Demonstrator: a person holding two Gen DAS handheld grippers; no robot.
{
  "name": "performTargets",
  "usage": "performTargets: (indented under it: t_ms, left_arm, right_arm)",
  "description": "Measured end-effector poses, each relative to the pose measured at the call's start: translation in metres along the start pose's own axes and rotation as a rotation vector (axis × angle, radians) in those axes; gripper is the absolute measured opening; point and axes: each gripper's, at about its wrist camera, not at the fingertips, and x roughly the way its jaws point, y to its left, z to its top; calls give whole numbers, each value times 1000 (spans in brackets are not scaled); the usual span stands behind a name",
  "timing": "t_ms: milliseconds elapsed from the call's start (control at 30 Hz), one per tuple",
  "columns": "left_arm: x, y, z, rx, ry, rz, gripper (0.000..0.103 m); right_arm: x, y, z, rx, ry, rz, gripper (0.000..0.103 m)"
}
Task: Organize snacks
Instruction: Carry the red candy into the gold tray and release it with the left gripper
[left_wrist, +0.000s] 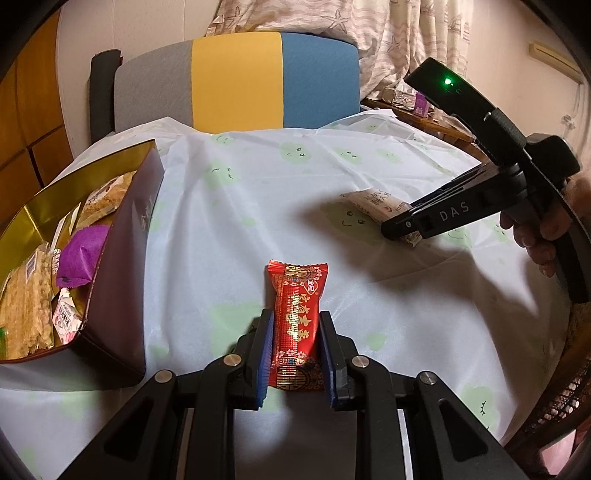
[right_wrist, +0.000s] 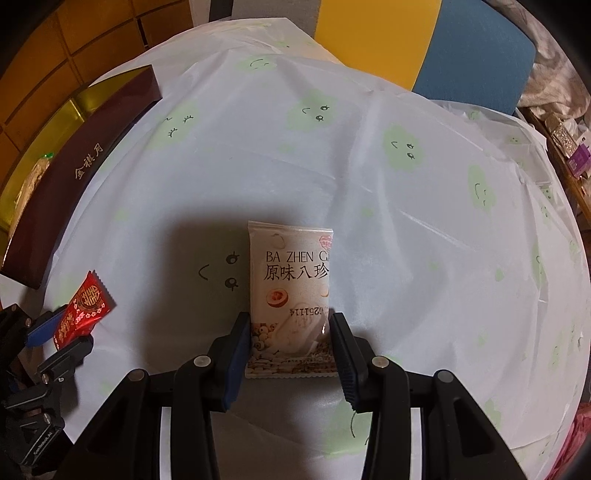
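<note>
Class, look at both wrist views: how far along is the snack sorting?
Done: several snacks already lie in the maroon gift box. In hand: the left gripper clamps the red packet; the right gripper holds the white packet. Left: both packets are not yet in the box.

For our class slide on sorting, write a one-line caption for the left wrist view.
Left gripper shut on a red foil snack packet beside the open maroon, gold-lined cardboard box of snacks.
</note>
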Motion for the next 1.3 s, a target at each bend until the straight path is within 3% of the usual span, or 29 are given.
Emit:
performTargets:
  t_ms: [367, 667, 867, 1000, 1300]
  left_arm:
    - [-3, 3, 9, -43, 41, -22, 22]
    - [-34, 8, 23, -76, -10, -80, 22]
    - [-60, 34, 36, -154, -50, -107, 22]
    - [-80, 72, 44, -262, -79, -105, 22]
    - [-102, 183, 45, -613, -103, -82, 22]
  right_arm:
    - [-3, 11, -2, -43, -10, -27, 43]
    - [-7, 11, -4, -62, -17, -38, 43]
    - [-6, 11, -4, -65, -18, -39, 43]
    - [-5, 11, -3, -69, -18, -41, 43]
    - [-6, 12, -3, -83, -19, -52, 43]
